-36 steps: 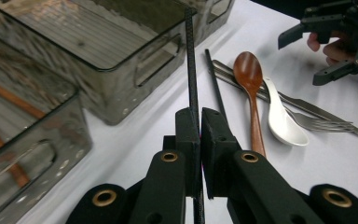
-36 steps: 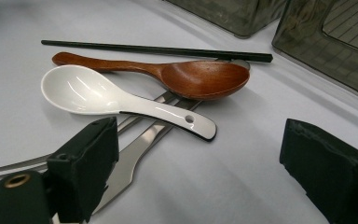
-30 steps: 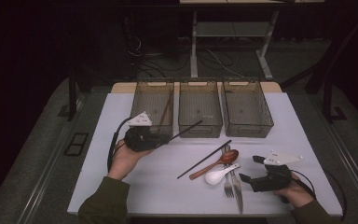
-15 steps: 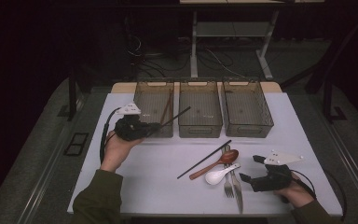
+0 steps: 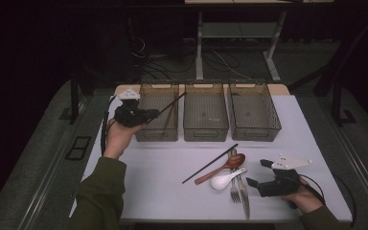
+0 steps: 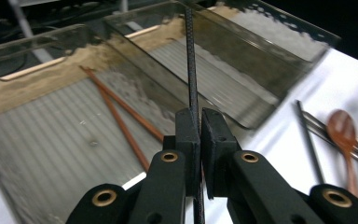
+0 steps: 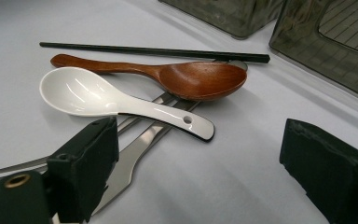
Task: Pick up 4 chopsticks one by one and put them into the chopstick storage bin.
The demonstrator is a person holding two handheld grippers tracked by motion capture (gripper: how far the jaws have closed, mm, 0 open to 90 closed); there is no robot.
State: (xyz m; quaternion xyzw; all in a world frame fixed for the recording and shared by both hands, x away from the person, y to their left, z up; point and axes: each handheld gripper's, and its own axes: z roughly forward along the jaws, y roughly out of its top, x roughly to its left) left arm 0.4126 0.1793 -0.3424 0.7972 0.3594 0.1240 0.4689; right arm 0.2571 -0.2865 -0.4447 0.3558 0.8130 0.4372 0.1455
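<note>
1. The black chopstick (image 5: pixel 172 102) is above the left bin (image 5: pixel 159 113) at the table's far edge, its long axis slanting up toward the middle bin (image 5: pixel 206 111).
2. The left gripper (image 5: pixel 143 115) pinches its near end between pressed jaws.
3. The left hand (image 5: pixel 117 136) is raised; the right gripper (image 5: pixel 259 173) rests spread near the front right corner.

olive sleeves, black tool (image 6: pixel 199 135) jaws

Black chopstick (image 6: pixel 192 70) pinched between closed jaws, above brown-chopstick bin (image 6: pixel 37 140)
</note>
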